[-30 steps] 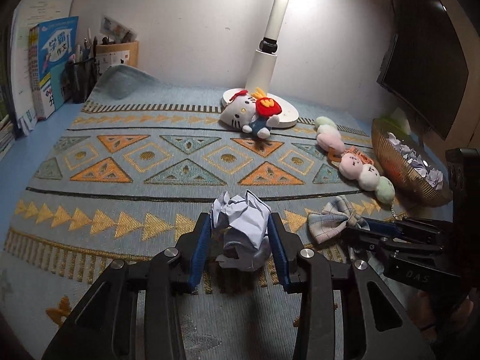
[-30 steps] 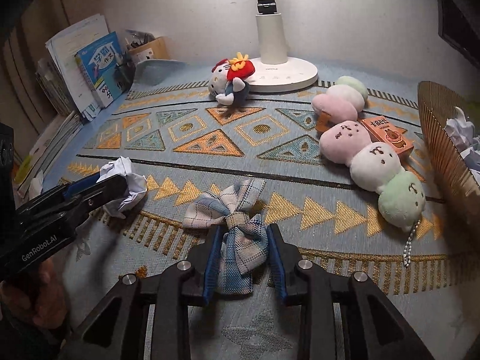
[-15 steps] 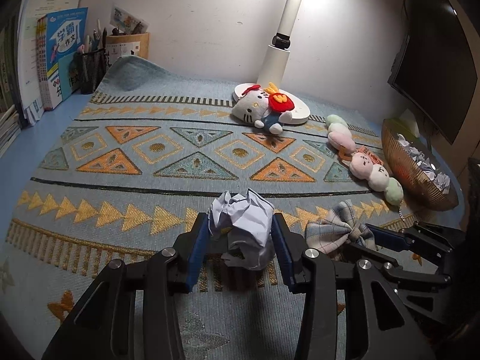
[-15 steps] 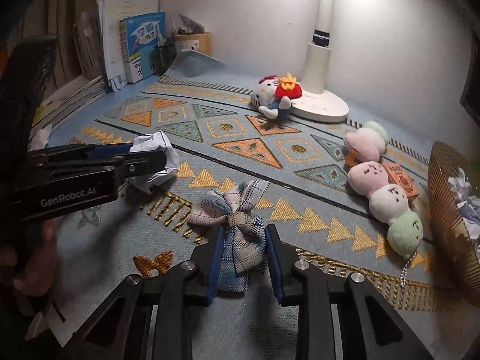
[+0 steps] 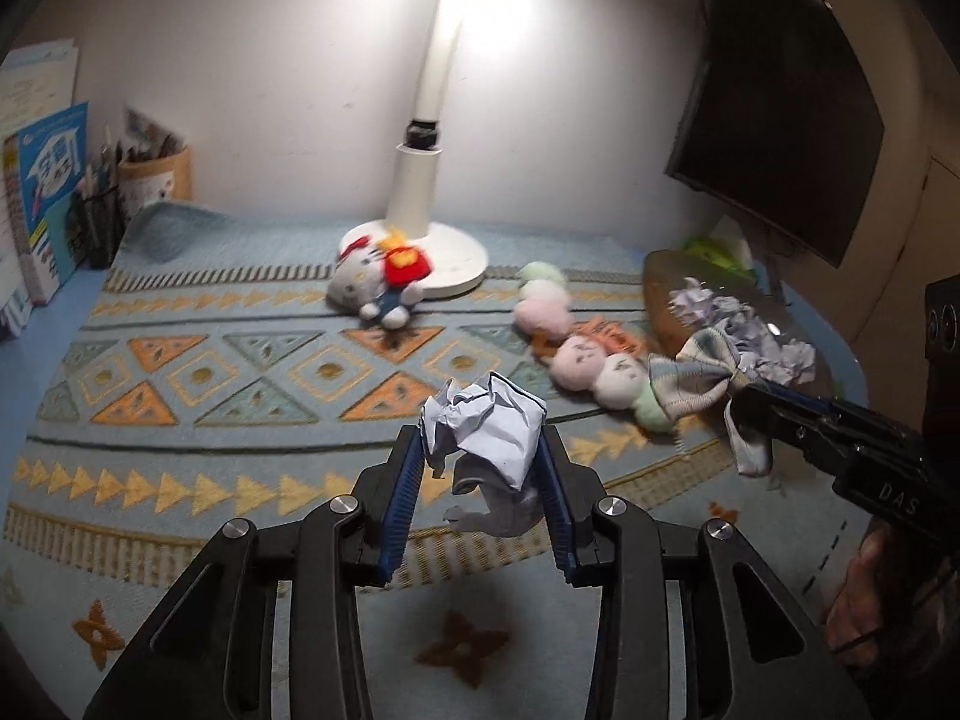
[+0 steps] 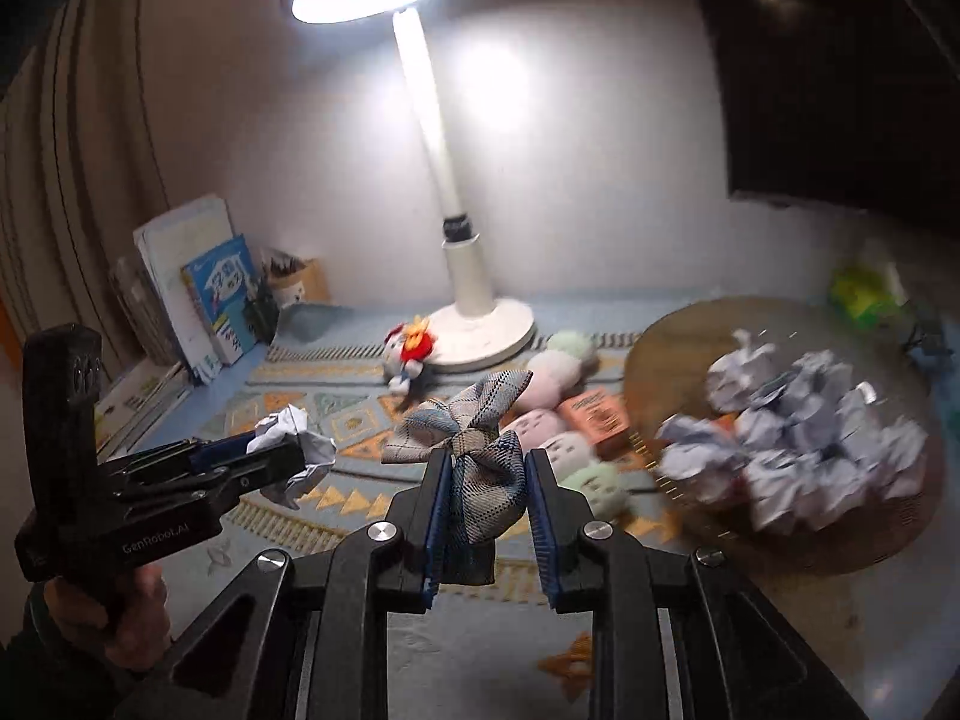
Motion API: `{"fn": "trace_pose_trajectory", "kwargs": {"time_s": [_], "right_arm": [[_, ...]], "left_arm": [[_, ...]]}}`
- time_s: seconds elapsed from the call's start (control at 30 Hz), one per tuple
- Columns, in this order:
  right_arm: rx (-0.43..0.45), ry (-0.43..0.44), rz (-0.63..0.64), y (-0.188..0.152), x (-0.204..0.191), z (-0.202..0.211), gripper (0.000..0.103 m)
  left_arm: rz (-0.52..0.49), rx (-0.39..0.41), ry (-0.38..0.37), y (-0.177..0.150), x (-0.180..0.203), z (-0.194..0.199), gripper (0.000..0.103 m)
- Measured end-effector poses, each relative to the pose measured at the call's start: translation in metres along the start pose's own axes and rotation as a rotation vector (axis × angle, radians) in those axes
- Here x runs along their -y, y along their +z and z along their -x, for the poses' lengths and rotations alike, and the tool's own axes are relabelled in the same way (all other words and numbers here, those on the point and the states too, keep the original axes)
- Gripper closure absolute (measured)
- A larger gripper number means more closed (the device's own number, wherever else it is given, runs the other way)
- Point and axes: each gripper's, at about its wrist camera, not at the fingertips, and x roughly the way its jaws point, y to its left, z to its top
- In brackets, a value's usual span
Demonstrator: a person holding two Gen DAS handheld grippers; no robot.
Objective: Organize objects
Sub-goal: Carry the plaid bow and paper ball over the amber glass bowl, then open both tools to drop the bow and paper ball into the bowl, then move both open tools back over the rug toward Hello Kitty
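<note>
My left gripper [image 5: 480, 468] clamps crumpled white paper ball [image 5: 483, 423]: light, crushable. My right gripper [image 6: 487, 504] pinches soft plaid fabric bow [image 6: 474, 450] below knot; floppy.

You worked at a home desk. A lamp [image 6: 474, 276], books [image 6: 222, 300] and a pen holder [image 5: 99, 228] stood by the wall. Plush toys [image 5: 384, 288] lay on a rug [image 5: 180, 360].

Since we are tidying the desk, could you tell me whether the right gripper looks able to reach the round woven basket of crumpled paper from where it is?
Probably yes: the right gripper, shut on the plaid fabric bow, has only open air between it and the round woven basket.
</note>
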Motion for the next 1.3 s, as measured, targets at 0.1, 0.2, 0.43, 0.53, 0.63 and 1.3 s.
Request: {"fn": "trace_pose_trajectory", "kwargs": {"time_s": [0.1,0.2,0.43,0.53,0.63,1.3], "right_arm": [[0.054,-0.072,-0.033,0.019,0.030,0.027,0.079],[0.060,-0.146,-0.087,0.038,0.064,0.038,0.079],[0.033,-0.274,-0.187,0.064,0.128,0.030,0.079],[0.013,-0.305,-0.209,0.066,0.141,0.018,0.067],[0.001,-0.312,-0.243,0.062,0.152,0.013,0.050],[-0.013,0.016,-0.062,0.032,0.010,0.003,0.037]], "left_arm": [[-0.059,0.045,-0.052,0.021,0.039,0.001,0.068],[-0.083,0.078,-0.114,0.049,0.076,-0.006,0.068],[-0.109,0.088,-0.174,0.096,0.146,-0.059,0.067],[-0.099,0.053,-0.194,0.102,0.160,-0.086,0.066],[-0.103,0.031,-0.188,0.101,0.168,-0.102,0.042],[0.115,0.060,0.046,0.031,0.015,-0.001,0.035]]}}
